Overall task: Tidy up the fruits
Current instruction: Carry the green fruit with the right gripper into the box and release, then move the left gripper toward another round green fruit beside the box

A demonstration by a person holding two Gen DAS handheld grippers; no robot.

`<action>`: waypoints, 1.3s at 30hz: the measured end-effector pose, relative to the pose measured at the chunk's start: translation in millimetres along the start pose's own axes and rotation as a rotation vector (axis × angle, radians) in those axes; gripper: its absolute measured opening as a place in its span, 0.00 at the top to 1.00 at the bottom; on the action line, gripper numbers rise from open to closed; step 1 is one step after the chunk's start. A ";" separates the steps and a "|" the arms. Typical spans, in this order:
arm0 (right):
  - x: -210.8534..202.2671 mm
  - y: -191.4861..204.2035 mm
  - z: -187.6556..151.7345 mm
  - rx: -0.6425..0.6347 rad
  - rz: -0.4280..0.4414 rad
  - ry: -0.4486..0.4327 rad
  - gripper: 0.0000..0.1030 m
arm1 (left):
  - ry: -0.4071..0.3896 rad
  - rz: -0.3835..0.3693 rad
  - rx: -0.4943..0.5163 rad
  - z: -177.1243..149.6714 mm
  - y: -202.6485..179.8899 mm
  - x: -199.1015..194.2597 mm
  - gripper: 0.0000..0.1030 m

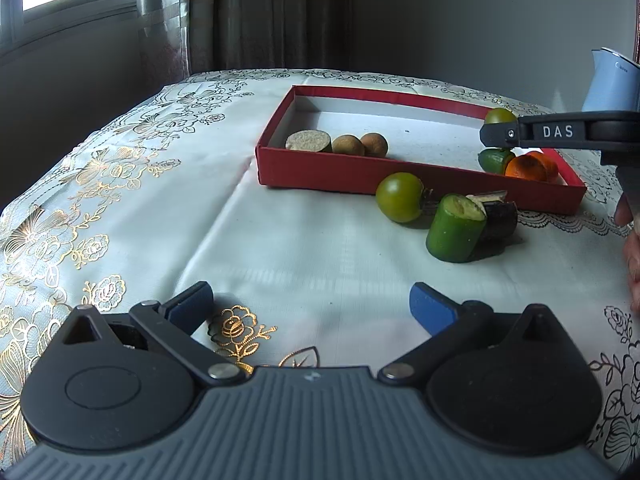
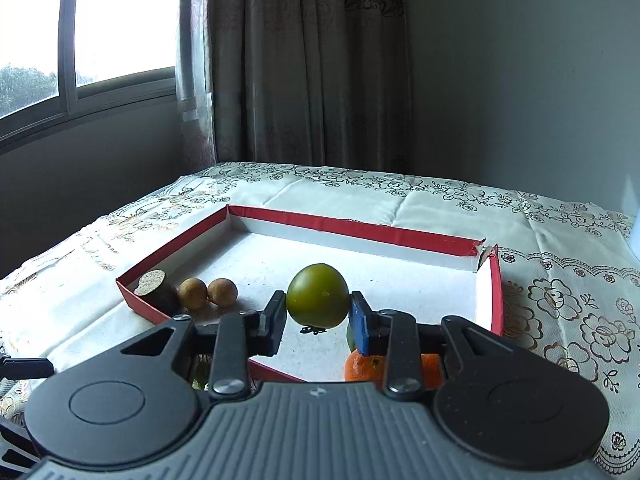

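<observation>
Free room: the red tray's (image 2: 360, 226) white middle floor and far side.
Obstacles: two brown fruits (image 2: 208, 292), orange (image 2: 362, 368) at near corners.

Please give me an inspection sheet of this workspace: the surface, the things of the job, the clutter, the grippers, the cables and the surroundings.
Surface: table under a white tablecloth with gold flowers.
Job's things: red tray holding a cut brown piece, two longans, a green fruit and an orange; second green tomato and cucumber piece lie outside it.
Clutter: dark piece behind the cucumber piece.
Grippers: left gripper open, empty; right gripper shut on green tomato above the tray.
Cables: nothing seen.
Surroundings: window, curtain, blue jug.
</observation>
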State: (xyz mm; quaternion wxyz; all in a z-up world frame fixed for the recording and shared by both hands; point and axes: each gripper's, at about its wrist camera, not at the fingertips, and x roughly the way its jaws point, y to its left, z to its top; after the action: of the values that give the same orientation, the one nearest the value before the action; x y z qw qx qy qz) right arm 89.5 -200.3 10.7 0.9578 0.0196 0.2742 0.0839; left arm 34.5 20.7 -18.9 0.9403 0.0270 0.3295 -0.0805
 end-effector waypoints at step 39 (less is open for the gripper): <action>17.5 4.2 -15.5 -0.167 -0.148 0.043 0.46 | 0.001 -0.001 -0.001 0.1 0.5 1.0 0.00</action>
State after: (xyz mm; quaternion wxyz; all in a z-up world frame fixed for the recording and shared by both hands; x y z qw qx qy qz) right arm 95.3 -193.3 -11.2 0.9536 -0.0825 0.2874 0.0362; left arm 35.4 21.0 -19.4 0.9402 0.0266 0.3298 -0.0806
